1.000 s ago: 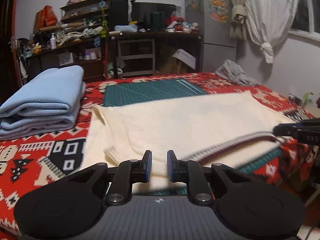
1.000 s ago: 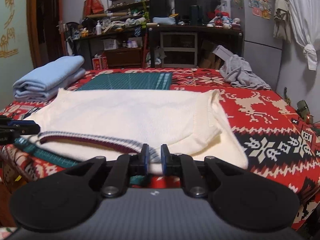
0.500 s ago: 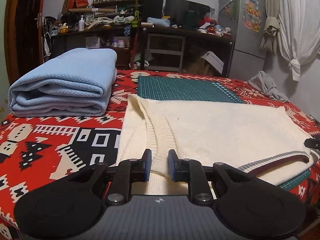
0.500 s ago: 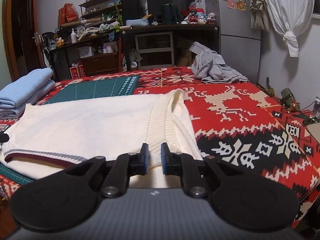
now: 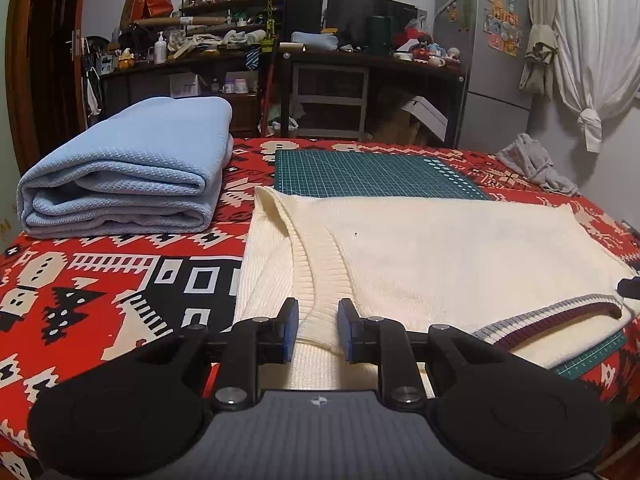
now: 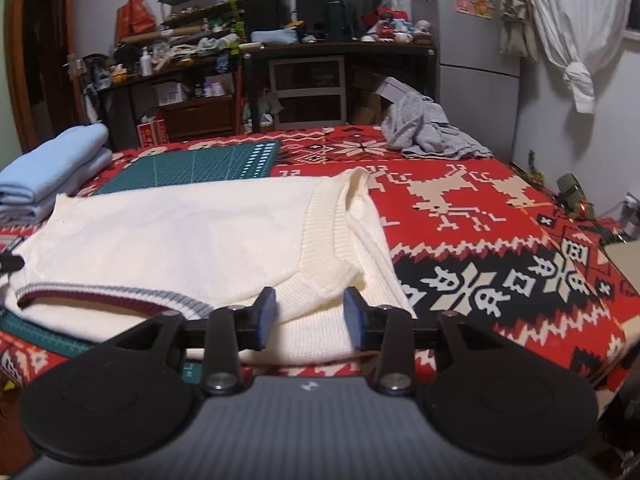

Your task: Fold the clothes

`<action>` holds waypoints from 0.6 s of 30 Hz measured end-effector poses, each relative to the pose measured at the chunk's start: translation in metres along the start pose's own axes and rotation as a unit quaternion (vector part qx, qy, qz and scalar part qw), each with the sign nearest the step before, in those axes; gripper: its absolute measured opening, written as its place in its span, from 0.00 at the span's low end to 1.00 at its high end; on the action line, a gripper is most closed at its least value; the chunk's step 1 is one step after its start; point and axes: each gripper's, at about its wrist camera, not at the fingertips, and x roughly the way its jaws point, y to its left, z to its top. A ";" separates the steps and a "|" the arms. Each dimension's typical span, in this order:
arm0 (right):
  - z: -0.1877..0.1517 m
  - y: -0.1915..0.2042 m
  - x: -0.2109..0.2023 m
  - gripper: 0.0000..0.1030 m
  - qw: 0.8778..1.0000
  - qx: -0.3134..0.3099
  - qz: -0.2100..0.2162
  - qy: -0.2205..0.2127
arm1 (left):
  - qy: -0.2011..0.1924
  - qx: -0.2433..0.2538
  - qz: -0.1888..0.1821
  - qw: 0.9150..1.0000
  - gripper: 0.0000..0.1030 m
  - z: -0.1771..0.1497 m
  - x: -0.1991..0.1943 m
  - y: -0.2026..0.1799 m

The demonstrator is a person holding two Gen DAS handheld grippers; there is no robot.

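Note:
A cream knit sweater (image 5: 440, 248) lies folded on the red patterned tablecloth (image 5: 100, 280), its maroon and grey striped band (image 5: 560, 316) along the near edge. My left gripper (image 5: 319, 328) is at the sweater's near left corner. Its jaws are opening, with the ribbed cream edge lying between the pads. My right gripper (image 6: 310, 316) is at the sweater's (image 6: 180, 232) near right corner, and its jaws are opening too. They stand wide apart over the folded corner, with the pads clear of the cloth. Each gripper's tip shows at the edge of the other's view.
A folded light blue towel (image 5: 128, 168) sits at the left of the table. A green cutting mat (image 5: 372, 174) lies behind the sweater, and a crumpled grey garment (image 6: 428, 132) is at the far right. Shelves, a desk and a fridge stand beyond the table.
The right jaws have sprung wide apart and let go of the sweater's corner. The left jaws have parted a little. Both views have swung outward to the sweater's two near corners, and it now rests flat.

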 end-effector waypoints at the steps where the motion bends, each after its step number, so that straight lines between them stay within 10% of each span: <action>1: 0.002 0.003 -0.002 0.58 1.000 0.001 0.002 -0.004 | 0.000 -0.003 0.000 1.000 0.27 0.000 0.000 0.001; 11: 0.022 0.083 0.012 0.97 0.996 -0.063 0.048 -0.033 | -0.005 -0.004 -0.003 1.000 0.27 -0.003 0.000 0.002; 18: 0.008 0.117 0.042 0.99 0.996 -0.074 0.049 0.004 | -0.006 -0.002 -0.006 1.000 0.27 -0.003 0.000 0.003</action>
